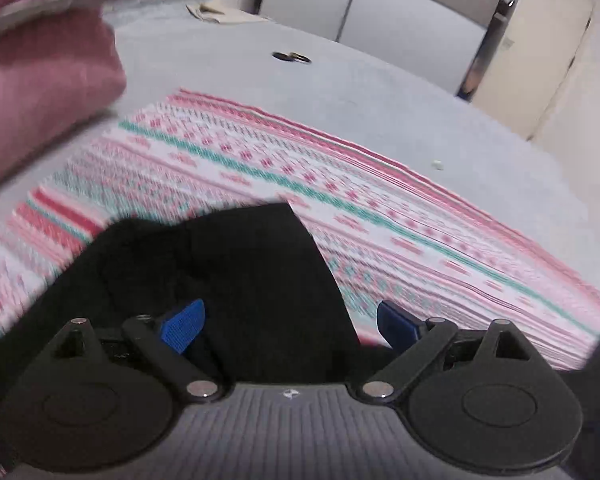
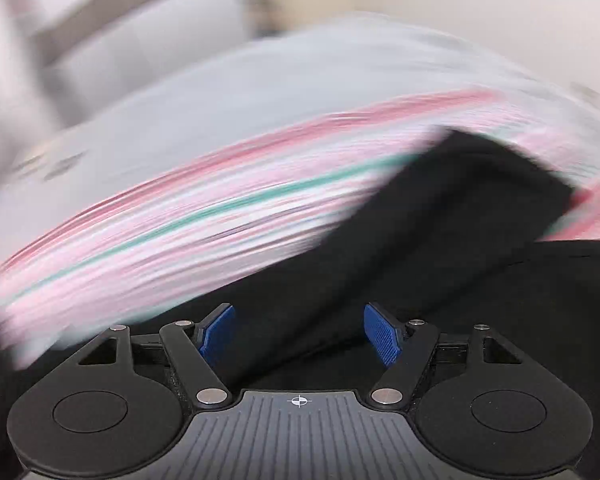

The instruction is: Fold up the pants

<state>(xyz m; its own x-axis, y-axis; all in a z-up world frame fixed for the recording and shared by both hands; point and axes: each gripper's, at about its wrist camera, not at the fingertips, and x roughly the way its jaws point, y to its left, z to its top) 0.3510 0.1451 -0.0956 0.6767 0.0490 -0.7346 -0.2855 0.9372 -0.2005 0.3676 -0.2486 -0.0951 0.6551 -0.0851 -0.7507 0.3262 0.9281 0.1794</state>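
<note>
— Where, the pants?

— Black pants [image 1: 220, 280] bunched on the striped pink, white and teal blanket [image 1: 380, 208], near its close edge, lying under and just ahead of both grippers. One leg or folded flap [image 2: 472, 196] angled off to the far right in the right wrist view.

— And the left gripper [image 1: 290, 326]?

— Spread wide, blue pads well apart, nothing pinched. Dark cloth under the left pad; blanket under the right one.

— The right gripper [image 2: 299, 330]?

— Likewise parted, holding nothing, over black fabric. Heavily smeared by motion, that view, so hard to say whether the pads touch cloth or only hover.

— Around the blanket?

— Grey bed sheet [image 1: 380, 92], pink pillow [image 1: 40, 100] at the far left, something small and dark, perhaps glasses [image 1: 292, 57], further off, wardrobe doors [image 1: 400, 12] beyond.

— Stage, then?

— Early, by the look: still a heap, no flat fold anywhere.

— How to do it well?

— Find a true edge first, waistband or hem, rather than a pinch of the middle. Close on both layers together, one gripper per corner. Lift, pull taut between the two, lay flat on the blanket, then bring leg onto leg with seams matched. Slow down enough to check the hold before lifting.
</note>
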